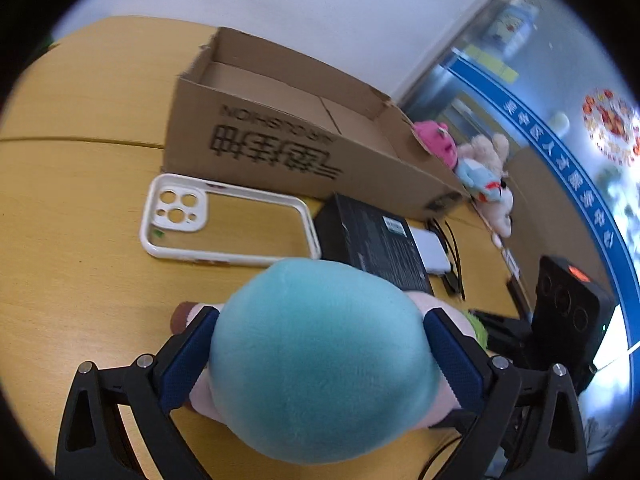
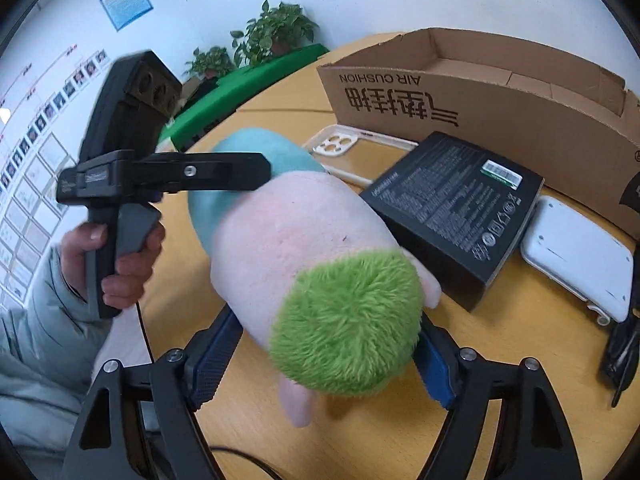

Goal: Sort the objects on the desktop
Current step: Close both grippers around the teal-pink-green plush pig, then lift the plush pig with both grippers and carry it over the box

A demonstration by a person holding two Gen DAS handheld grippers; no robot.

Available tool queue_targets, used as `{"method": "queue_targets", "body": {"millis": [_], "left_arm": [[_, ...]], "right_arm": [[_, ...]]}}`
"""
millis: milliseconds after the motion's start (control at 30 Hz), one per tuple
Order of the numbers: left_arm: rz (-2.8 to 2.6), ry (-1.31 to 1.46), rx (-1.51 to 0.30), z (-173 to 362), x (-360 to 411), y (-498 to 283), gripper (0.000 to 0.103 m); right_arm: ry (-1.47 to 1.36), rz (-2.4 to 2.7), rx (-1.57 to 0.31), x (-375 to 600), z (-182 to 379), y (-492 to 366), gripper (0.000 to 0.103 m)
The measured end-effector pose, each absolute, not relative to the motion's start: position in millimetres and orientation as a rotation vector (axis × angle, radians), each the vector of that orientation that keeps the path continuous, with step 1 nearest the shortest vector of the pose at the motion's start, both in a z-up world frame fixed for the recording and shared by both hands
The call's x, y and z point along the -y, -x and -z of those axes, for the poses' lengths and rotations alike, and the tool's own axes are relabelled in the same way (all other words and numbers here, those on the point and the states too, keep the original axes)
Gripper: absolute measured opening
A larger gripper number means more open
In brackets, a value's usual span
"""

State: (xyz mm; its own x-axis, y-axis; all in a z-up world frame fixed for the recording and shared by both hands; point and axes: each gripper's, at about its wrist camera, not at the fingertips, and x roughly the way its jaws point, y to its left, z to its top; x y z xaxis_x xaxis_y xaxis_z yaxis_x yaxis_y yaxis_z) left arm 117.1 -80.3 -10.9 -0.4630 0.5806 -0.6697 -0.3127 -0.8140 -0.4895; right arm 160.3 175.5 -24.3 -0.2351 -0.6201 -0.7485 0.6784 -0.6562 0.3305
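A plush toy, teal at one end [image 1: 320,356], pink in the middle [image 2: 288,232] and green and fuzzy at the other end [image 2: 348,324], is held above the wooden table. My left gripper [image 1: 320,320] is shut on its teal end; its blue pads [image 1: 188,356] press both sides. It also shows in the right wrist view [image 2: 224,172]. My right gripper [image 2: 324,344] is shut on the green end. An open cardboard box [image 1: 280,140] stands behind, empty as far as I can see.
On the table [image 1: 80,120] lie a white phone case [image 1: 224,220], a black product box [image 2: 456,216], a white power bank [image 2: 576,256] and black cables [image 2: 620,352]. Plush toys [image 1: 480,172] lie past the box's right end. Potted plants [image 2: 276,28] stand by the wall.
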Motion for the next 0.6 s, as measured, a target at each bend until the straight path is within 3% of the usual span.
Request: {"method": "queue_targets", "body": {"millis": [167, 333, 600], "left_arm": [[-2.187, 1.235, 0.352, 8.2, 52.6, -131.3, 0.101], [-2.137, 1.255, 0.378, 16.8, 28.0, -136.3, 0.101], [-2.133, 1.287, 0.436, 16.5, 32.1, -125.8, 0.097]], "right_arm": [[-1.230, 2.023, -0.117, -210.5, 32.0, -166.6, 0.079], [-1.290, 2.020, -0.041, -240.6, 35.8, -172.3, 0.080], [-1.250, 1.989, -0.032, -206.7, 40.9, -144.6, 0.083]]}}
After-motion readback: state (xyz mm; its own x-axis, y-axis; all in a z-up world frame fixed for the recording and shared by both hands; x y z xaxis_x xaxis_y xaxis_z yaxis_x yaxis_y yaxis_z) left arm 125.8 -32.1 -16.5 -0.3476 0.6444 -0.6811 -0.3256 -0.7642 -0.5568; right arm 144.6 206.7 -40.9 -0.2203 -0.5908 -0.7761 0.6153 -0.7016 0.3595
